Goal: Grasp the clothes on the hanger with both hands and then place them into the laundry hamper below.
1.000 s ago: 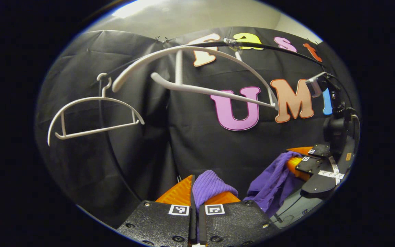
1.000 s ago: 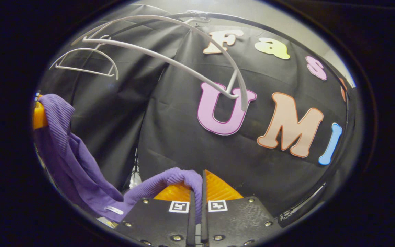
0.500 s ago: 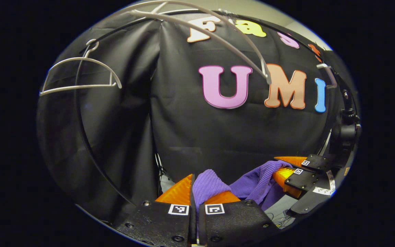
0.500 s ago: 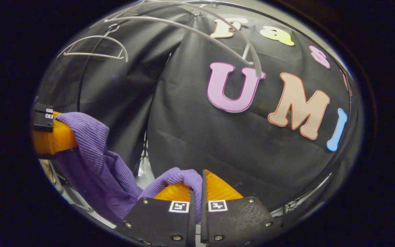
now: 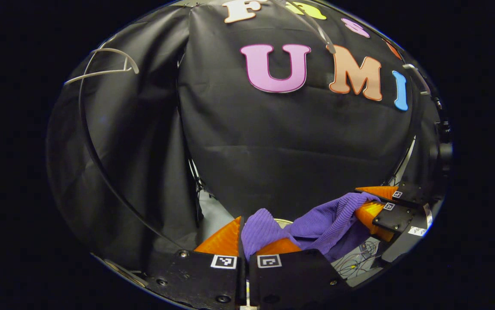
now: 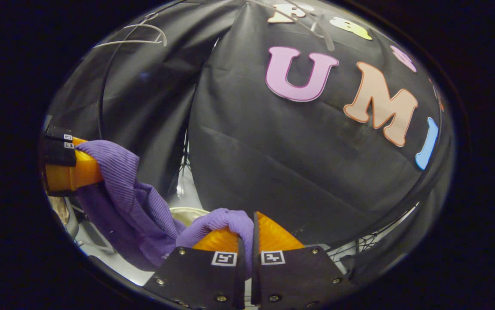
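Both tools have hold of the purple sweater (image 5: 316,221), one at each end, and it sags between them in front of the black cloth wall (image 5: 290,142). In the left gripper view the left tool (image 5: 243,234) is pinched tight at the bottom of the picture, a ribbed fold of the sweater bunched up between its two fingers, and off to the lower right the right tool (image 5: 370,202) clamps the other end. In the right gripper view the right tool (image 6: 252,230) is likewise closed on a rolled edge of the sweater (image 6: 144,211) that curls over its left finger, while the left tool (image 6: 73,165) sits at the left edge with the knit draped down from it. High on the wall, a pale bare hanger (image 5: 101,64) hangs at the upper left in the left gripper view, and it appears small and faint near the top of the right gripper view (image 6: 135,36). Below the sweater a curved pale rim (image 6: 187,212) peeks out; whether it belongs to the hamper I cannot tell.
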Demonstrator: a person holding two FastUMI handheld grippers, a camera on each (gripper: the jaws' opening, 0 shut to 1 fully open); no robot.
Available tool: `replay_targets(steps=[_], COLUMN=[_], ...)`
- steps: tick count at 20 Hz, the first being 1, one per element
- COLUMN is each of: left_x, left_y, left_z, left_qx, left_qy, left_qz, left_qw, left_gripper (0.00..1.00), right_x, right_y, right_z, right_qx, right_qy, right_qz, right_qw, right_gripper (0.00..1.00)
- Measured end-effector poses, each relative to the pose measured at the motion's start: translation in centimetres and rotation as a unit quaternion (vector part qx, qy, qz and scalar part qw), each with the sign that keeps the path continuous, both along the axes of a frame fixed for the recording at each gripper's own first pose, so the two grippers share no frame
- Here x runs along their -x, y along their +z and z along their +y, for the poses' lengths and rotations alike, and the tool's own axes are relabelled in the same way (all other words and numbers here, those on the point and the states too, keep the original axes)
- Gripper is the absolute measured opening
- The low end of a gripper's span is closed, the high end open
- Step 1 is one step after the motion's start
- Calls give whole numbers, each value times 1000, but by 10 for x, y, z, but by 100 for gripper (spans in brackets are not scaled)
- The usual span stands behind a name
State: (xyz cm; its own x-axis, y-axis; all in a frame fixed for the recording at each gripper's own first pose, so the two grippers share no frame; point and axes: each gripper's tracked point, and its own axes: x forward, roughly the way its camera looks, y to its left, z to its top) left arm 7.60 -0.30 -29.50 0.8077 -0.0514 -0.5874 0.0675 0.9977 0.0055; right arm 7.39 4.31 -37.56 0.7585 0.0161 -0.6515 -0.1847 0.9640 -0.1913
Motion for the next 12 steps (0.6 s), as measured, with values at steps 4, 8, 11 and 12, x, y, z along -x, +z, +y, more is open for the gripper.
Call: replay_targets(steps=[4,8,11,12], left_x=[11,20,23,22], left_y=[-24,-43,-46,-47], left_z=[-1,-3,-5,-5], left_qx=[1,-1,9,9], left_qy=[-5,-3,3,5], left_qz=[36,76,110,118], left_qw=[999,997,994,993], left_gripper=[3,3,3,4], right_x=[15,26,33,36], right_y=[-21,-36,-44,-48], right_z=[3,9,13,15], right_qx=[0,-10,-10,-9], right_qy=[-1,-5,7,11], right_qz=[34,65,89,98], right_qw=[999,998,996,995], right_gripper=[6,6,6,6])
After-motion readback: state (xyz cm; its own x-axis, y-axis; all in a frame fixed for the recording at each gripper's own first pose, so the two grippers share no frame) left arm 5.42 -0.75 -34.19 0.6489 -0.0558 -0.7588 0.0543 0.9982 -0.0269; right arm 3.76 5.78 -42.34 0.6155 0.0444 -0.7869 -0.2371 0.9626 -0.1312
